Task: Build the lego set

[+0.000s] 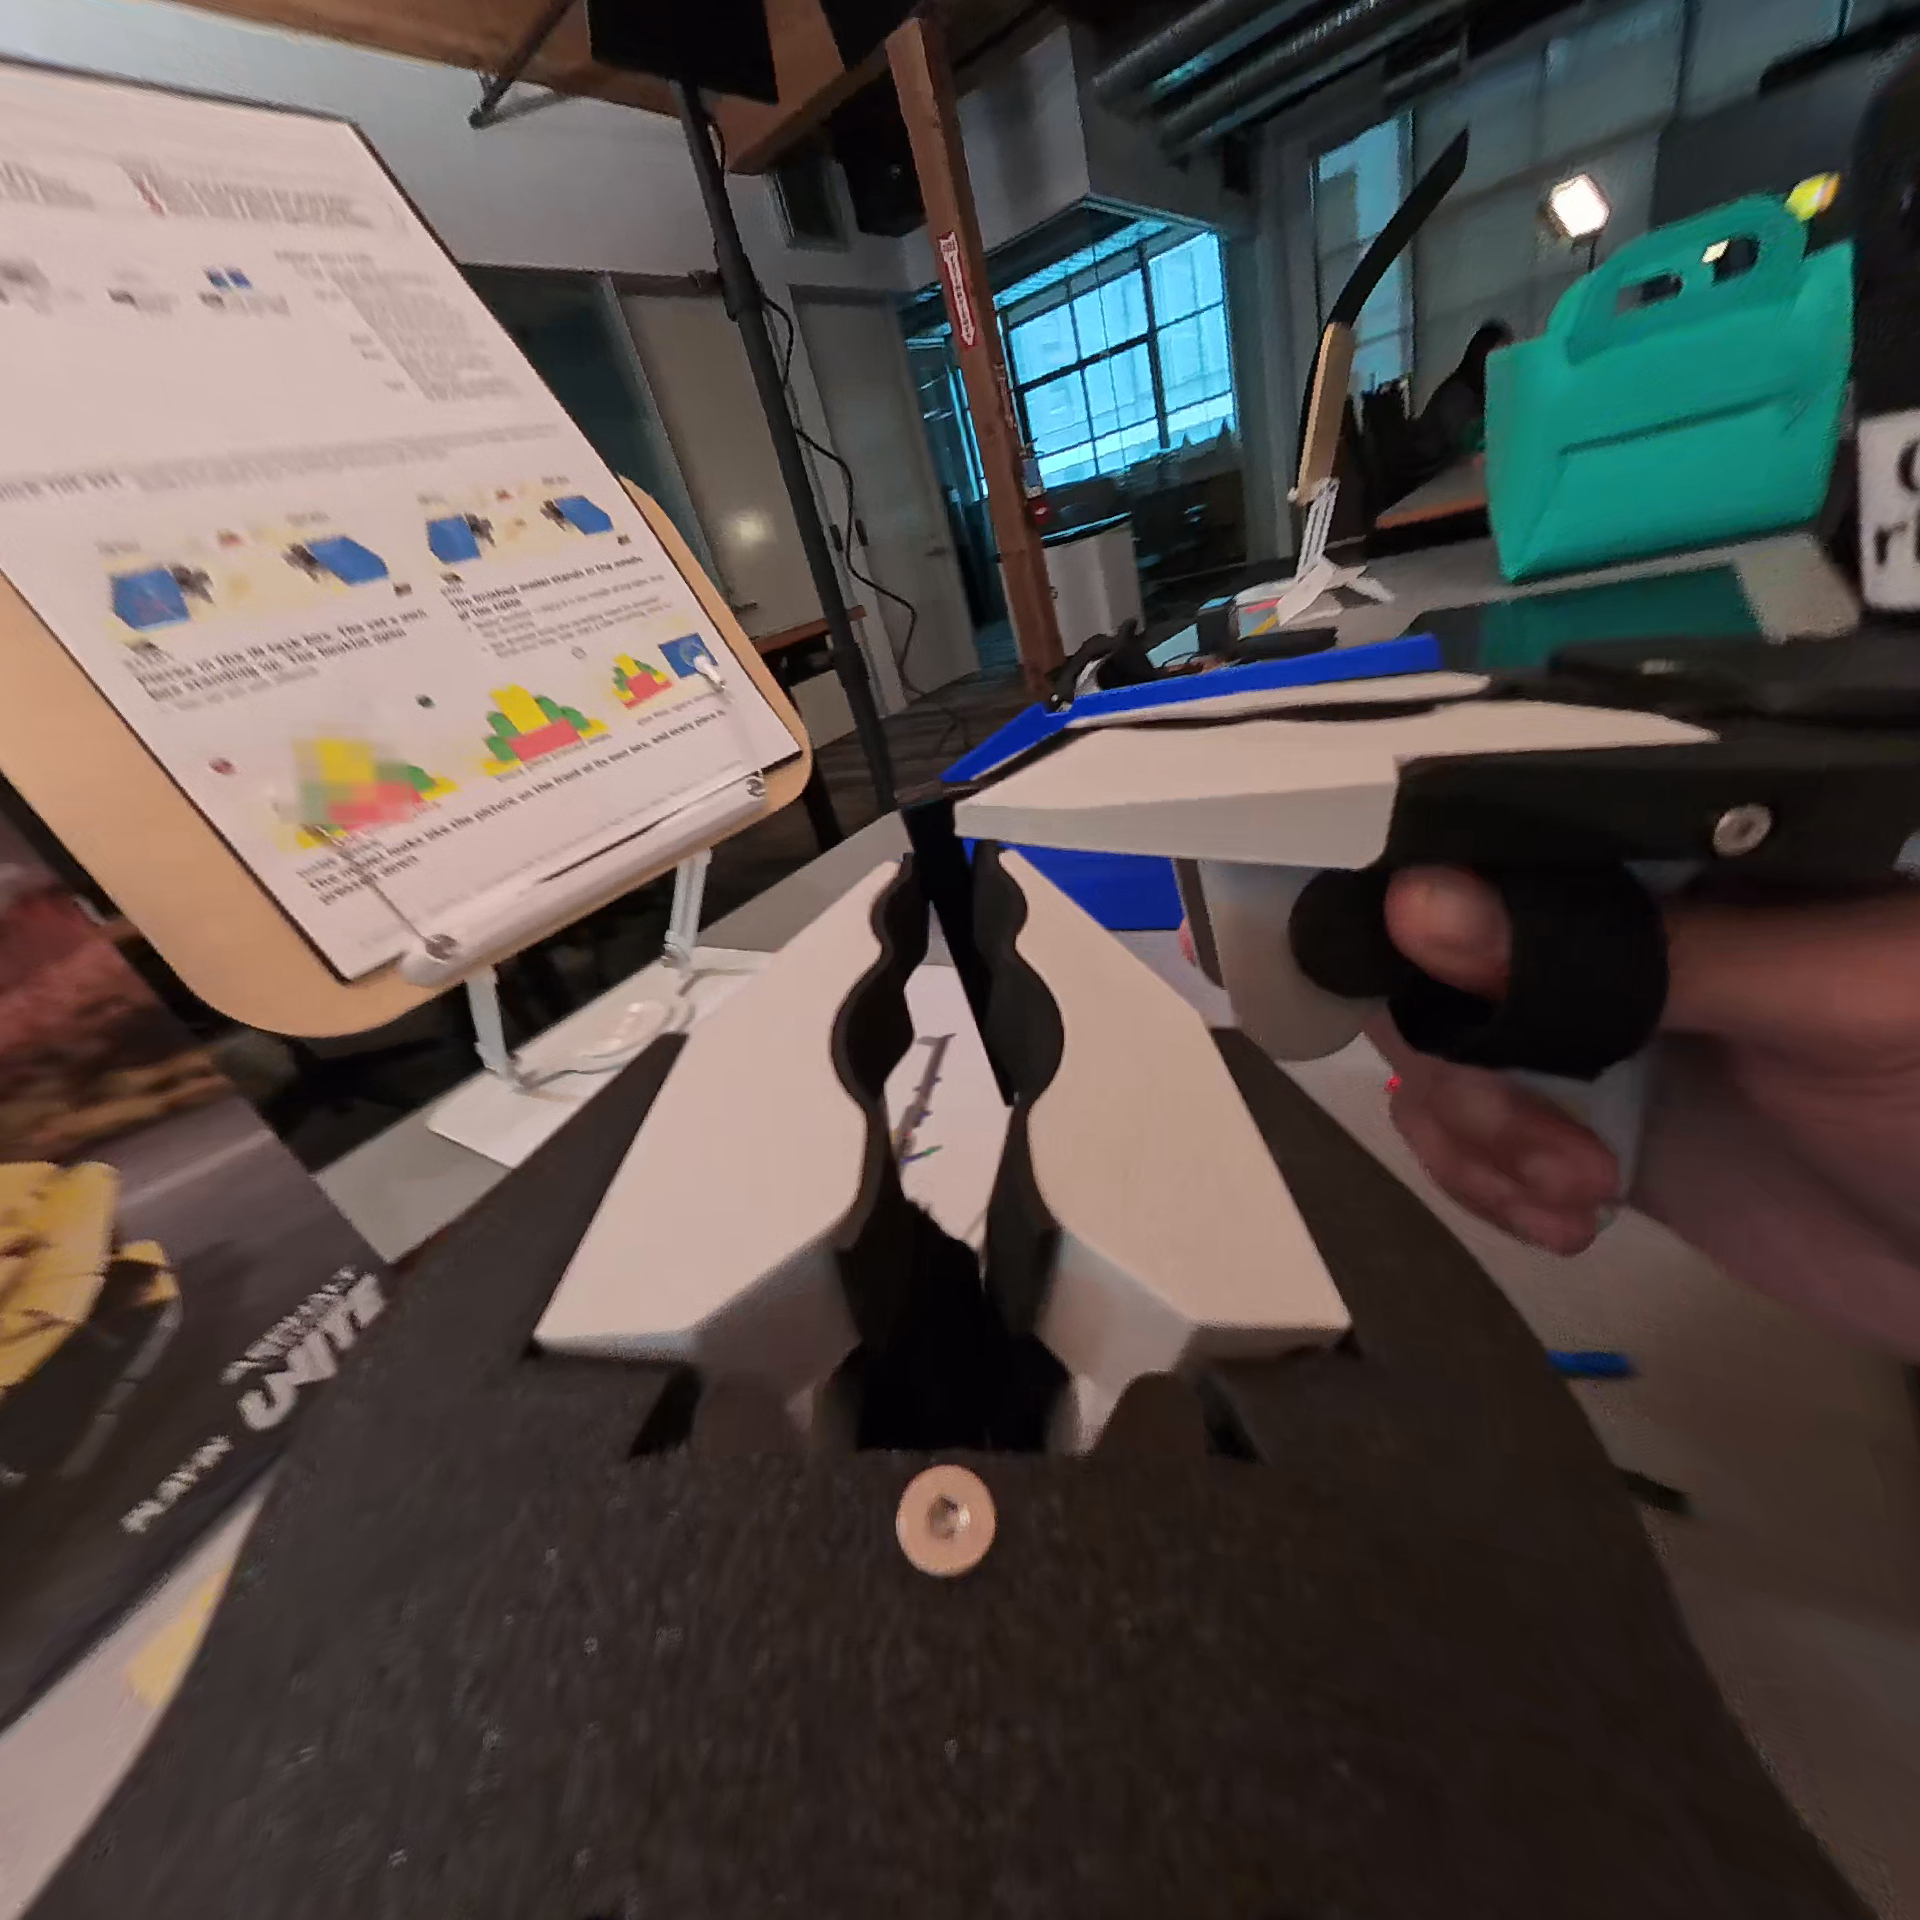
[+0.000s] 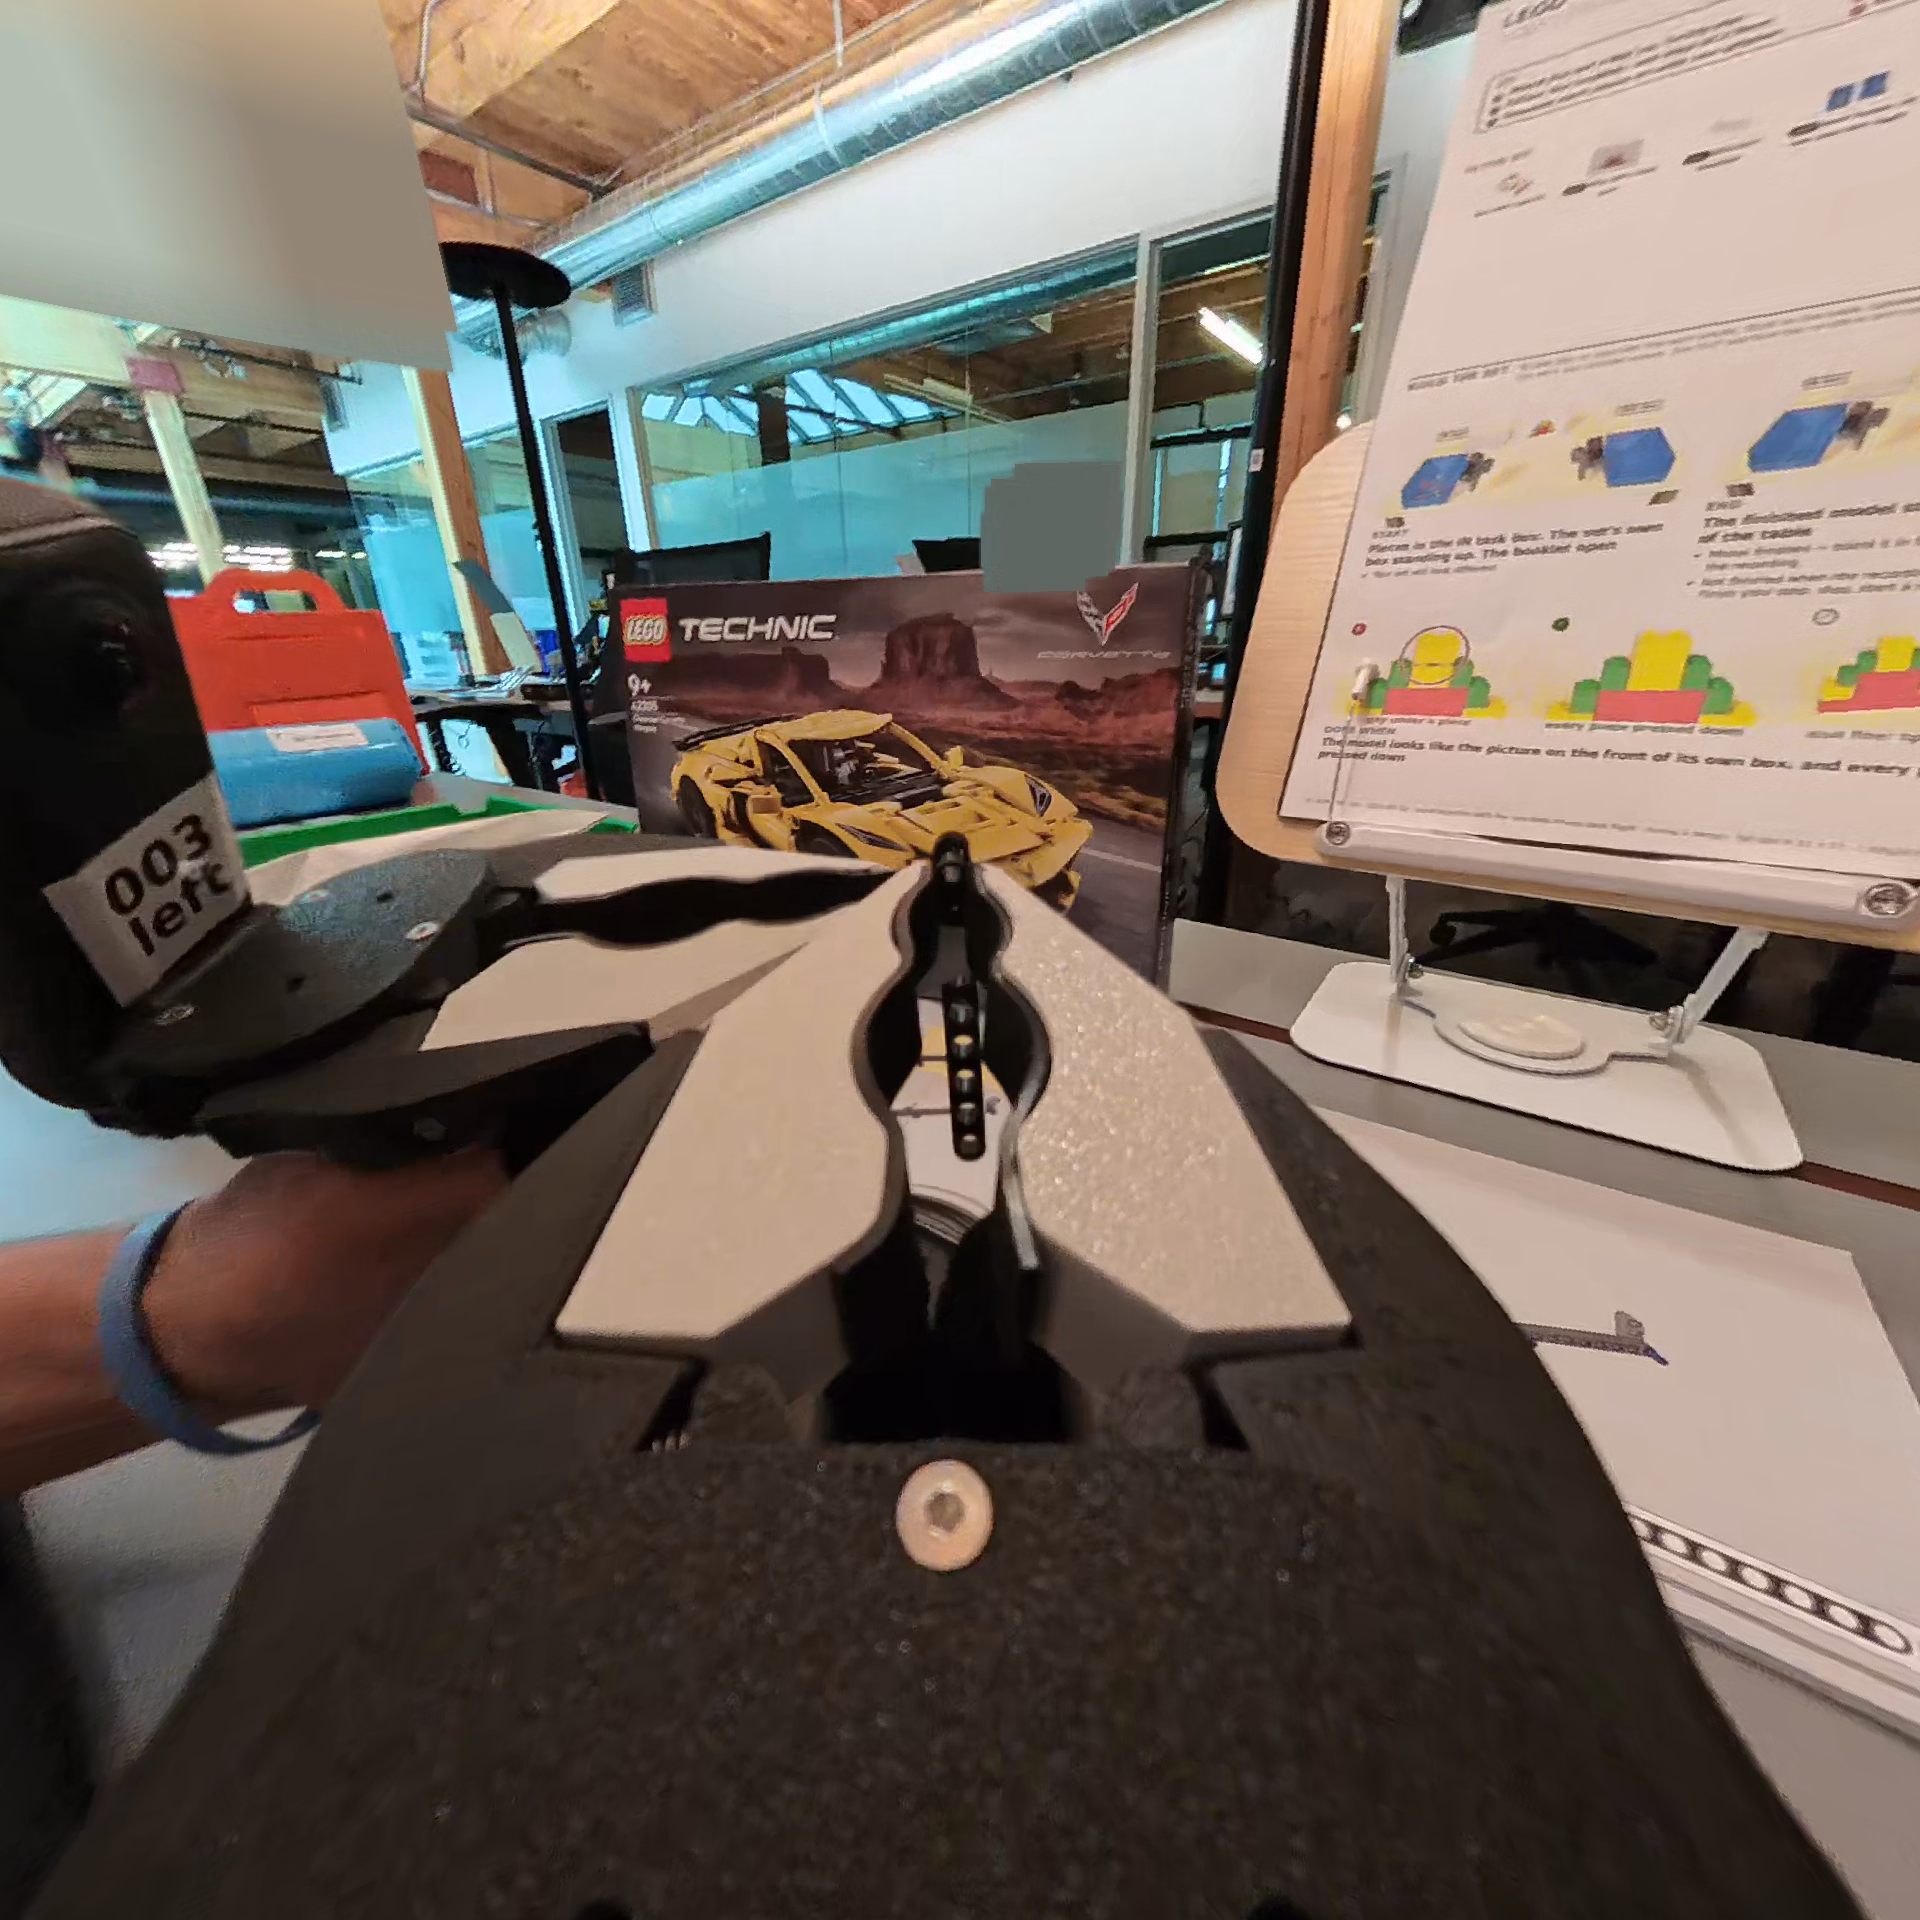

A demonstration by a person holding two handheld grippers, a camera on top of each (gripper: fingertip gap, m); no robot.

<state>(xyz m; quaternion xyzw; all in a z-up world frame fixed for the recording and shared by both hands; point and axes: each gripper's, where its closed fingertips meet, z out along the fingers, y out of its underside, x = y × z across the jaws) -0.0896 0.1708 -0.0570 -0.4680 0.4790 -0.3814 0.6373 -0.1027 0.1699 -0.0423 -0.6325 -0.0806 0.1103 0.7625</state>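
Left wrist view: left gripper (image 1: 951,894) clenched on black beam (image 1: 961,956); blue bin (image 1: 1195,686) behind, contents hidden. Right wrist view: right gripper (image 2: 951,883) clenched on that beam (image 2: 964,1081); set box (image 2: 914,717) upright behind.

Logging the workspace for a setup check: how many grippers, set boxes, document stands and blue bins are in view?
Grippers: 2 (left gripper, right gripper)
Set box: 1
Document stand: 1
Blue bin: 1
Total: 5
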